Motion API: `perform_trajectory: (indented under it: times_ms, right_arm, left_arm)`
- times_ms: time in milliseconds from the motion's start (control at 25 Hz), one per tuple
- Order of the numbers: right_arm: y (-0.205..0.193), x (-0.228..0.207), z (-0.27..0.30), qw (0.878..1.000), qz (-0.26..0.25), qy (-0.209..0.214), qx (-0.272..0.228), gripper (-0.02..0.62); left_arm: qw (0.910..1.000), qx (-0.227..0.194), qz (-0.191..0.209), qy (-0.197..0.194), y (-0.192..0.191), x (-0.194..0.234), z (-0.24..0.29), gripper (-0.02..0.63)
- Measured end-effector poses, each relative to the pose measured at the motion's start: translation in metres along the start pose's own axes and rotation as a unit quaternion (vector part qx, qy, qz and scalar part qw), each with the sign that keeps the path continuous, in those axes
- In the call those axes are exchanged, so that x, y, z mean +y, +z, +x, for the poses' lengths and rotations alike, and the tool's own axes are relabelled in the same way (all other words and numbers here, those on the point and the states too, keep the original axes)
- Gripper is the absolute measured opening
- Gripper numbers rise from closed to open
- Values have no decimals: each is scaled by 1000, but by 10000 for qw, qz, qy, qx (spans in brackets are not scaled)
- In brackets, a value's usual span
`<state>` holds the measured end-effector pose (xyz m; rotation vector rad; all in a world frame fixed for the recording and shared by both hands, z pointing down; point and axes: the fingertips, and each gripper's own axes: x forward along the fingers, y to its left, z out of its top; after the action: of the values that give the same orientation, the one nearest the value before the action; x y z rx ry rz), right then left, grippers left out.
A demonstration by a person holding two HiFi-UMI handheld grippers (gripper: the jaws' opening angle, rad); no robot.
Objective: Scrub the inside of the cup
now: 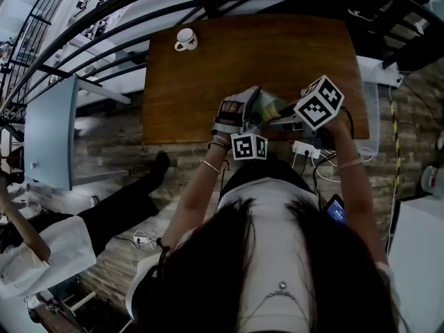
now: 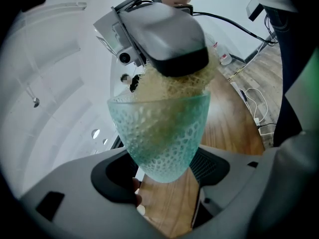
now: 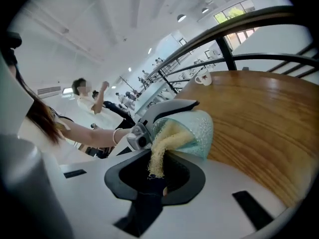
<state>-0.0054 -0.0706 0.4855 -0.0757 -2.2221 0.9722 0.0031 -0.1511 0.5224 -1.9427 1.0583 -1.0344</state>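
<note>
Head view, worktop [image 1: 208, 82]: brown wood. Both claws meet over its near edge.
Head view, left claw [image 1: 244, 116]: tip to tip with the right claw [image 1: 281, 120].
Head view, cup [image 1: 269, 105]: only a greenish sliver shows between the two claws.
Head view, white mug [image 1: 186, 39]: at the far left corner, well apart from the work.
Left gripper view, cup [image 2: 162, 133]: pebbled teal glass, held off the worktop. Its tapered base is clamped between the left claw's [image 2: 164, 171] jaws, and its mouth faces the right claw.
Left gripper view, loofah pad [image 2: 172, 86]: pale and fibrous. It fills the cup's mouth under the right claw's grey body.
Right gripper view, right claw [image 3: 159, 176]: its jaws are closed on the tail of the loofah pad [image 3: 160, 151]. The other end of the pad is inside the cup [image 3: 192, 131].
Right gripper view, person [image 3: 84, 96]: stands in the background, not part of the task.
Step in hand, judged: scrubbing.
Advice: hold the tapered base hard, since it could slide out. Turn the pad round the wall and press it to the bottom.
Hidden: the cup's inner floor, how deep the pad reaches, and the right claw's tips behind the pad.
Cut off: hair blocks the lower head view.
</note>
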Motion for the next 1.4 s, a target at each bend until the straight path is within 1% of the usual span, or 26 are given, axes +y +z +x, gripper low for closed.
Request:
perform_trajectory:
  times_ms: [240, 480, 560, 640, 760, 1000, 1400]
  right_arm:
    - [-8, -5, 1, 9962, -495, -438, 574, 82]
    - [-12, -12, -1, 9871, -947, -839, 982, 81]
    - [-13, -12, -2, 9850, -1019, -890, 1075, 82]
    - [-14, -12, -2, 9850, -1020, -865, 1090, 81]
    - [-14, -11, -3, 9880, -925, -763, 977, 81]
    - [-8, -1, 0, 9967, -586, -279, 486, 81]
    - [0, 6, 0, 9995, -152, 274, -98, 81]
  left_arm:
    - [10000, 17, 88, -17, 0, -2, 2, 336]
    - [9999, 30, 133, -43, 2, -2, 3, 336]
    - [9999, 43, 136, -48, 3, -1, 3, 336]
    - [9999, 60, 131, -47, 4, -2, 4, 336]
    - [9998, 77, 160, -41, 4, -2, 3, 336]
    - [9999, 77, 126, 20, 2, 0, 4, 336]
    - [9999, 87, 42, 84, 0, 1, 2, 336]
